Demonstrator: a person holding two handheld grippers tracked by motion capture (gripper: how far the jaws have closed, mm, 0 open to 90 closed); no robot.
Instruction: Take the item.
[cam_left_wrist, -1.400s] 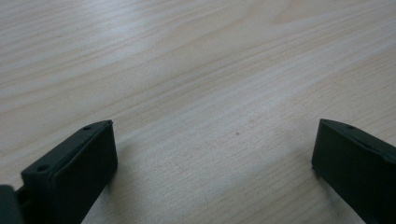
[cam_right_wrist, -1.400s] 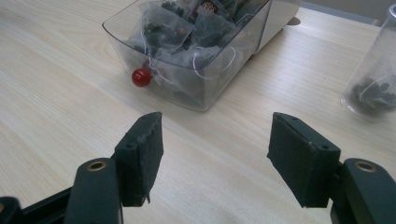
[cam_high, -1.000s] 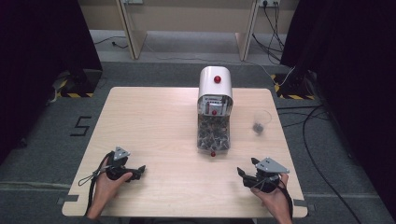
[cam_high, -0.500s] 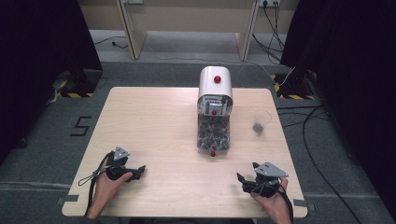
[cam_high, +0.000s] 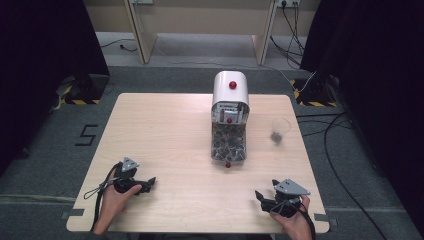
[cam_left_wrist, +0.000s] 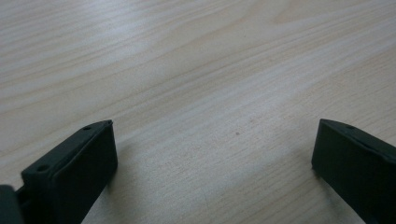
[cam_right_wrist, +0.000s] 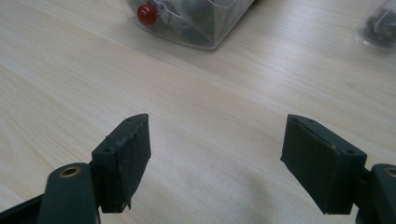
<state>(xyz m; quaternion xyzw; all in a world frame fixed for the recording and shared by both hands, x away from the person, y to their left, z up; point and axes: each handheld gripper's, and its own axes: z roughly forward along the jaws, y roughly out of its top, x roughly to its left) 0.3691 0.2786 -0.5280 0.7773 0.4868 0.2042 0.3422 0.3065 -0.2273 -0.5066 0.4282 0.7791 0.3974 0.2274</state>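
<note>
pale woodgrain table (cam_high: 165, 130), domed white dispenser (cam_high: 230, 90)

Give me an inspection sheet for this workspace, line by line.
Surface: light wood table, bare apart from the items below.
Job's things: white-topped dispenser with a clear bin of dark pieces and red knobs; clear cup to its right holding a few dark pieces.
Clutter: nothing seen.
Grippers: left gripper and right gripper rest near the front edge, jaws open, nothing between them; the right one's have just been opening.
Cables: one trails from each gripper; more on the floor at right.
Surroundings: grey floor, dark curtains.
</note>
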